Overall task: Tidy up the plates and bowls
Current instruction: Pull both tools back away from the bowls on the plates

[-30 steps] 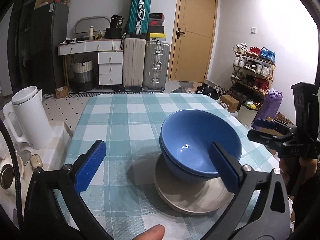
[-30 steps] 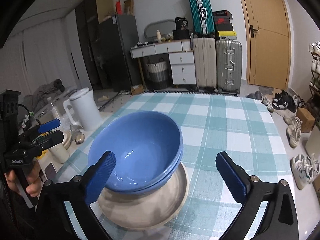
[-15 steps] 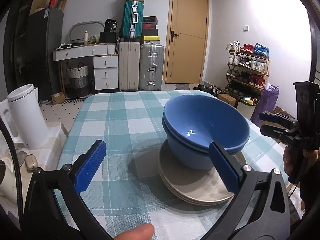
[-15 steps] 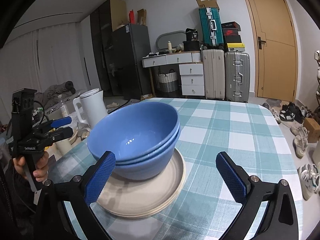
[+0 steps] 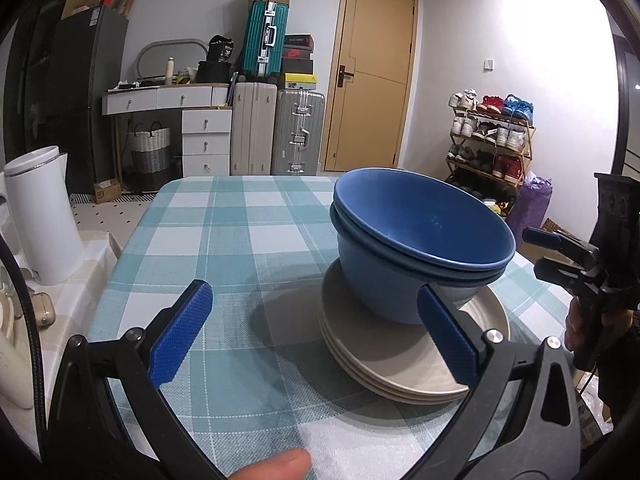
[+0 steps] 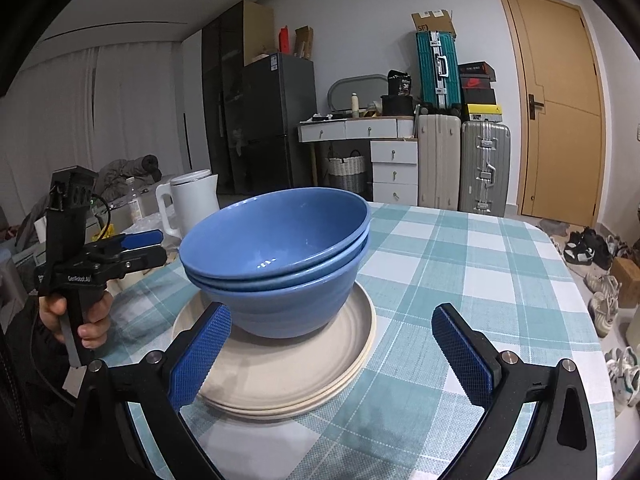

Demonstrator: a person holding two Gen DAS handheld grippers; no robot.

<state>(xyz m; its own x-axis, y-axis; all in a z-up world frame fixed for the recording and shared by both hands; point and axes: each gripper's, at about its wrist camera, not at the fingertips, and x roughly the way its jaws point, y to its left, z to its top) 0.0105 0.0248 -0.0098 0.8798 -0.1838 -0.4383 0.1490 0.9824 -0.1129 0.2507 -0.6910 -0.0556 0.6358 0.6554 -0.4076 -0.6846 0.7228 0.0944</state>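
Left wrist view shows the left hand-held gripper [image 5: 314, 330] released, its two blue pads wide apart and holding nothing. A fingertip [image 5: 276, 465] of the person shows at 6 o'clock, at the lower edge. Between the pads and a little toward 2 o'clock stand two blue bowls [image 5: 416, 236], one nested inside the other. They rest on a stack of beige plates [image 5: 400, 364], which lies on the surface [image 5: 240, 240] with a green and white checked cloth. At 3 o'clock the right hand-held gripper [image 5: 554, 254] hangs beside the stack, apart from it. At 9 o'clock a white kettle [image 5: 40, 216] stands off the cloth.

Right wrist view shows the right hand-held gripper [image 6: 330, 354] also released, pads wide apart, nothing between them. Its left pad is near the rim of the beige plates [image 6: 280, 372]; whether it touches I cannot tell. The blue bowls [image 6: 276, 256] sit upright on the plates toward 11 o'clock. At 9 o'clock a hand [image 6: 80, 316] holds the left hand-held gripper [image 6: 150, 248], apart from the bowls. The white kettle [image 6: 188, 204] stands behind at 10 o'clock. Suitcases [image 6: 460, 164] stand at 1 o'clock by the wall.
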